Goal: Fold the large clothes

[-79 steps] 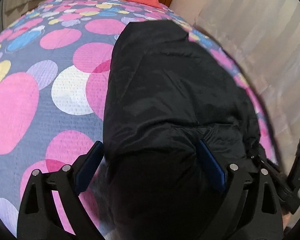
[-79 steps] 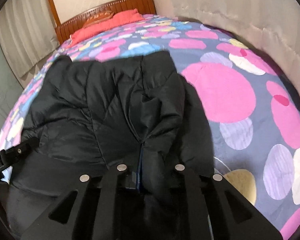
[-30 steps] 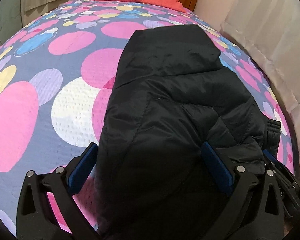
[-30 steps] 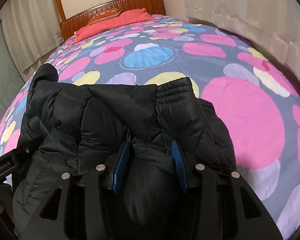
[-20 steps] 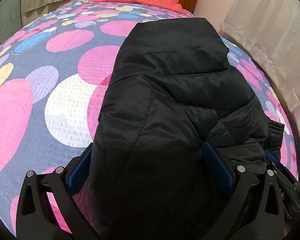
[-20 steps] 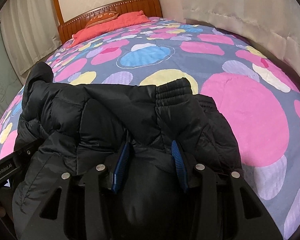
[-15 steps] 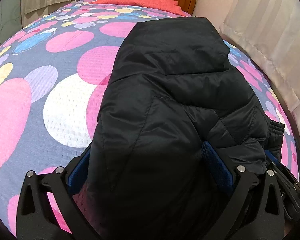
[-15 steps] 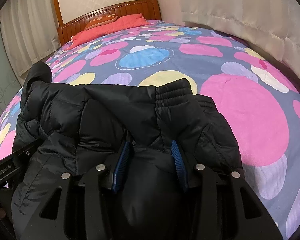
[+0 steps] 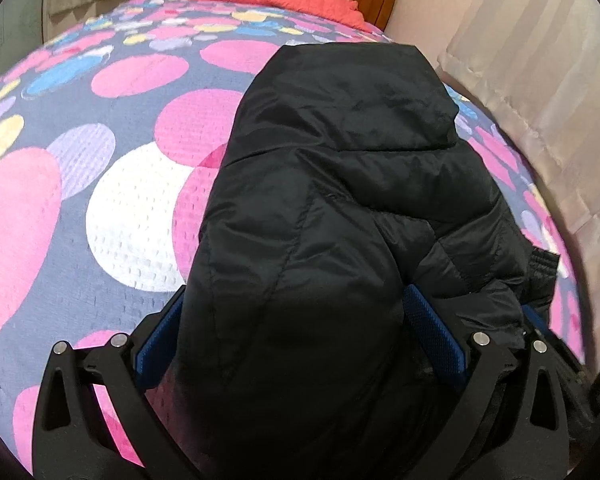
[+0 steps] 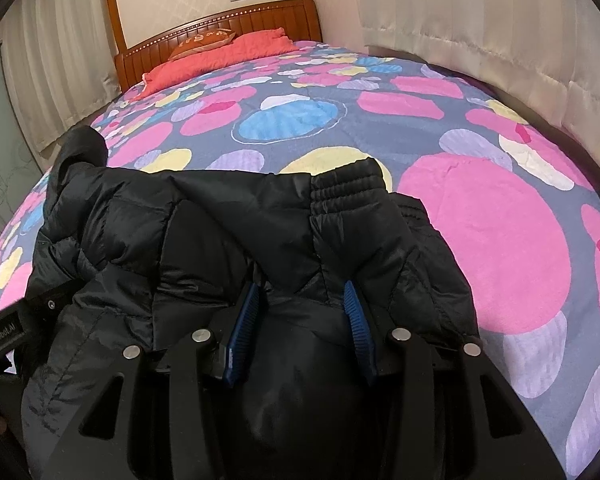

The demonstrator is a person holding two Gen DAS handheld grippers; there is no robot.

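Observation:
A black puffer jacket (image 9: 340, 184) lies bunched on the bed, its hood end pointing toward the headboard. My left gripper (image 9: 296, 320) is wide open with a thick fold of the jacket between its blue pads. In the right wrist view the jacket (image 10: 220, 232) shows a ribbed cuff (image 10: 348, 184) on top. My right gripper (image 10: 302, 304) has its jaws partly apart with jacket fabric bulging between them. The left gripper's body (image 10: 16, 328) shows at the left edge.
The bed has a grey cover with pink, white, blue and yellow spots (image 10: 484, 240). A red pillow (image 10: 220, 56) lies by the wooden headboard (image 10: 236, 24). Curtains (image 9: 540, 80) hang close along the right side.
Over the last seconds the jacket was gathered toward me. The right gripper went from shut on fabric to partly apart. In the last half second both views barely shift.

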